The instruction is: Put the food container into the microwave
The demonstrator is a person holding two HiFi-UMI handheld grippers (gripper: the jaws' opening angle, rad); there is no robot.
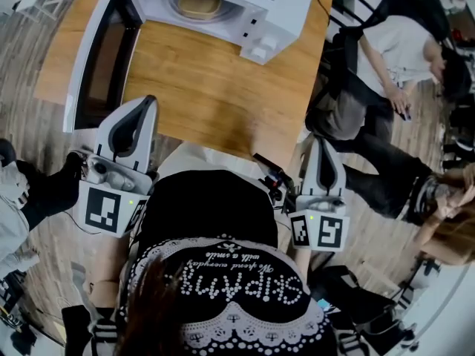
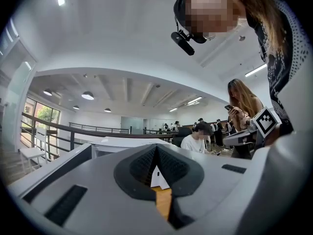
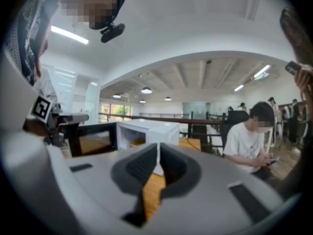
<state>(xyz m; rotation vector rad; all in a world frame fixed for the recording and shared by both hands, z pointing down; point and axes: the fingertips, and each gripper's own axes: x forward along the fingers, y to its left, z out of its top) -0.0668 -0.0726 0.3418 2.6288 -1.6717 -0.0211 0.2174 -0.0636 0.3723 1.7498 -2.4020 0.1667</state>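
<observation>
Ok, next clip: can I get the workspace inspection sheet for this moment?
Surface: wooden table, in good light.
Job's things: microwave at the far end, its door swung open to the left; food container already inside the cavity.
Clutter: nothing seen on the table.
Grippers: left gripper and right gripper both shut and empty, held at the table's near edge.
Cables: a thin dark cable at the table's right edge beside the microwave.
Surroundings: wood-plank floor; a seated person in a white shirt to the right of the table.
</observation>
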